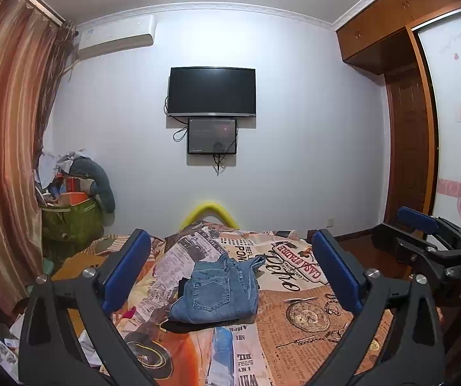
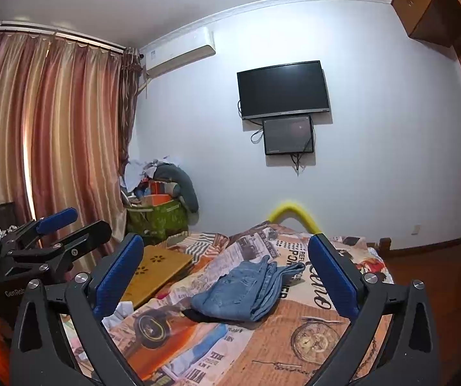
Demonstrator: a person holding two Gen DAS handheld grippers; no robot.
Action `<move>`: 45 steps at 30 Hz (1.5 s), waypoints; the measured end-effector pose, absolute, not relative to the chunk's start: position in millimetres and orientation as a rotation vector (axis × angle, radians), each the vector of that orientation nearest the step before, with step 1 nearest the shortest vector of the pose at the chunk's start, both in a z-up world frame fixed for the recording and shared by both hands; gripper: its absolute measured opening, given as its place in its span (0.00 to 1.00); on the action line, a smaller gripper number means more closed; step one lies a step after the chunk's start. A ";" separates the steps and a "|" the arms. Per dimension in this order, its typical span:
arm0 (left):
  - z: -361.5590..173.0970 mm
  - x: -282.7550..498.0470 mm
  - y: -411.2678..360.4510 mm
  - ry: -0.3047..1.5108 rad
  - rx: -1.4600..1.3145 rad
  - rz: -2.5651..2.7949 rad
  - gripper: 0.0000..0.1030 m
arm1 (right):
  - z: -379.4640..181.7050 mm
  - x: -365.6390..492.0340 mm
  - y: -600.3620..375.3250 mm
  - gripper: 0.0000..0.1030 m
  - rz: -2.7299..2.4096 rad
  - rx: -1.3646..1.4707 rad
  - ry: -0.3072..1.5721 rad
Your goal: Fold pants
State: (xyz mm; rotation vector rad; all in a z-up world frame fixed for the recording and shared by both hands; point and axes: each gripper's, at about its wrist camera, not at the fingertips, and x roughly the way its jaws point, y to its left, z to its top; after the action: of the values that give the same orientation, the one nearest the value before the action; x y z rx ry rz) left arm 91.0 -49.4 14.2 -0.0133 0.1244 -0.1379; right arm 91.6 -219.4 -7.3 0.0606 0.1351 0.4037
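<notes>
Lying folded into a compact blue denim bundle, pants (image 1: 216, 292) rest on bed cover (image 1: 295, 337), ahead of both grippers and touching neither; back pocket faces up. Left gripper (image 1: 230, 273): jaws spread wide, blue pads (image 1: 124, 270) apart, nothing between them but the view of the pants beyond. Right gripper (image 2: 227, 273): jaws likewise wide, nothing held. Surface: newspaper-print cover in orange and cream. Room: dark television (image 1: 211, 91) on white wall, air conditioner (image 1: 116, 37), striped curtains (image 2: 53, 135), wooden wardrobe (image 1: 401, 16), green bag (image 2: 156, 215) heaped with clutter
</notes>
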 end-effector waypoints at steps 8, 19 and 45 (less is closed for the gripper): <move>10.5 93.9 -48.0 0.133 -0.020 -0.143 0.99 | -10.5 89.1 -220.0 0.99 0.397 0.054 0.147; 6.1 99.5 -46.0 0.152 -0.031 -0.155 0.99 | -8.8 88.1 -222.4 0.99 0.391 0.055 0.158; 1.7 105.1 -39.2 0.180 -0.049 -0.203 0.99 | -9.7 88.4 -225.6 0.99 0.391 0.060 0.167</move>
State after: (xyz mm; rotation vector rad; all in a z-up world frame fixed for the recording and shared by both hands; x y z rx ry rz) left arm 105.1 -39.2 1.7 -0.0495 0.1798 -0.2030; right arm 88.4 -225.6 -9.7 0.0595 0.1668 0.3913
